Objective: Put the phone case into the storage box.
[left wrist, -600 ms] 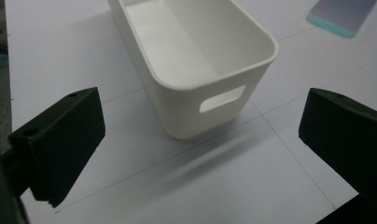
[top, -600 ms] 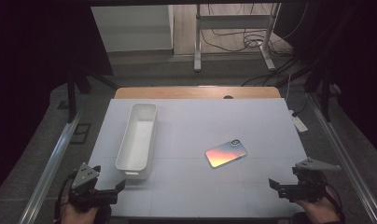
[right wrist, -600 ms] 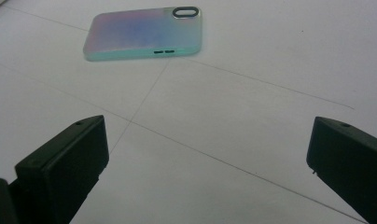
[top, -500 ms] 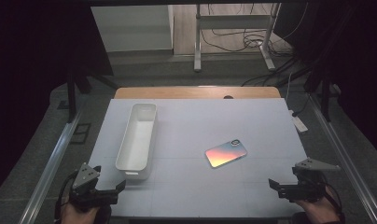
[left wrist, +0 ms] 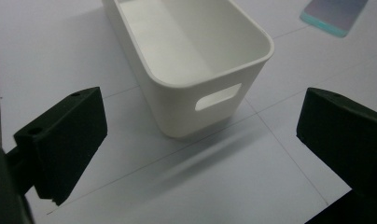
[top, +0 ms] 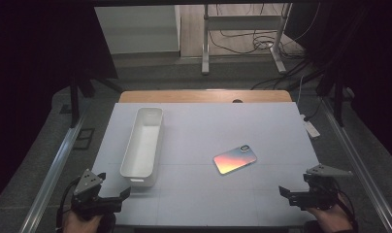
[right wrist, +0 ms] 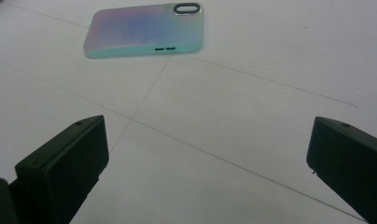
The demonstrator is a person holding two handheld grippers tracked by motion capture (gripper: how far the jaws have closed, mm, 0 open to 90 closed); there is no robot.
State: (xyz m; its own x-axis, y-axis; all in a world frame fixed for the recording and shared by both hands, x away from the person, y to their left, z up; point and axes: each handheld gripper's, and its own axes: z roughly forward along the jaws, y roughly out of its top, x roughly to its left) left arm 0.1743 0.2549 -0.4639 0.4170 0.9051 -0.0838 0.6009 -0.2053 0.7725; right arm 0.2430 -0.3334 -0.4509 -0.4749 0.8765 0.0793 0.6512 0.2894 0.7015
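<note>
1. Phone (top: 235, 159) is the likely thing to be moved: it lies flat on the white table (top: 262, 126), back up, camera ring at its far end, right of centre. Nothing touches it.
2. Right gripper (top: 292, 193) sits at the near right edge of the table, jaws spread wide with nothing between them. In the right gripper view the phone (right wrist: 144, 29) lies ahead of the jaws, well apart from them.
3. Left gripper (top: 117, 194) rests at the near left corner, jaws likewise released and empty. In the left gripper view the near end of the white bin (left wrist: 196, 56), with its handle slot, stands just ahead.
4. Bin (top: 143, 145) stands upright, left of the phone, empty inside.
5. Judgement: work not begun. Nothing grasped, nothing in the bin. Probably left to do: reach, grasp the phone, carry it, set it in the bin.
</note>
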